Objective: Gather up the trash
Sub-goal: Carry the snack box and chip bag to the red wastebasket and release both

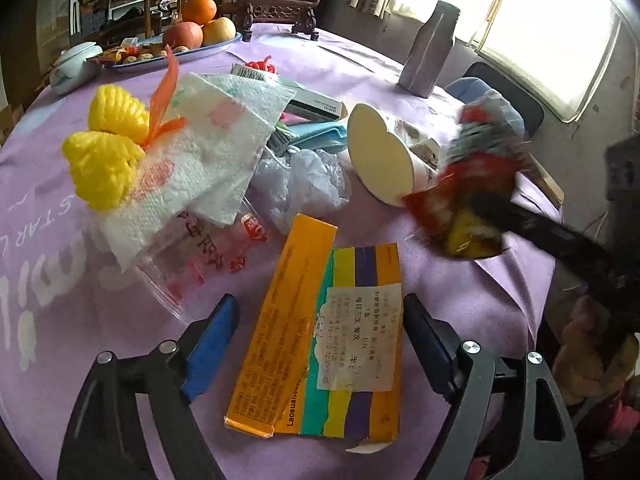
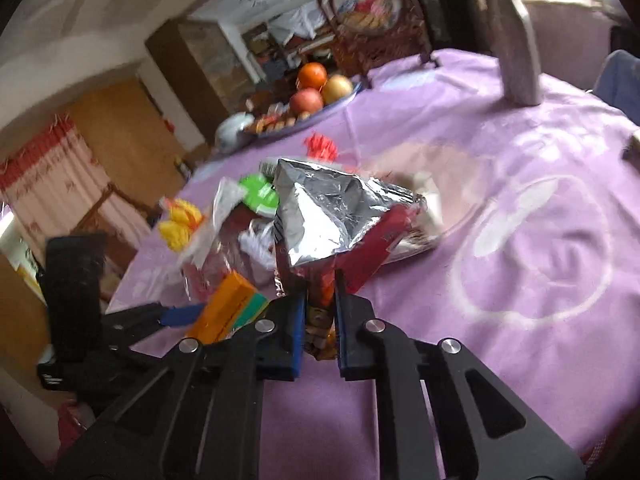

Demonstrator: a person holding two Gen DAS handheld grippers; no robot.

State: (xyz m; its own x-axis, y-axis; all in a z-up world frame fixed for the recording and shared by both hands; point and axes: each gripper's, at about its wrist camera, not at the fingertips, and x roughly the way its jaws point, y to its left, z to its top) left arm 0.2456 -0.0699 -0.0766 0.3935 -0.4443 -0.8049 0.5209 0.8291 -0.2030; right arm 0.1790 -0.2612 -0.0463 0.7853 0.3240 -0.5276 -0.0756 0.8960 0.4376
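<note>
**Right tongs clamped, left tongs spread**

The left tongs (image 1: 320, 344) point steeply downward, blue pads wide apart and pressing on nothing. The right tongs (image 2: 318, 320) tilt gently downward, pads nearly together, pinching a thin wrapper edge.

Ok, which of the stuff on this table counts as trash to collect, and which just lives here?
Trash to collect:
- orange medicine box, between the left claw fingers
- foil snack wrapper, pinched in the right claw
- tipped paper cup
- paper napkins
- crumpled plastic bag

Just lying about:
- fruit plate
- grey bottle
- carved wooden stand
</note>
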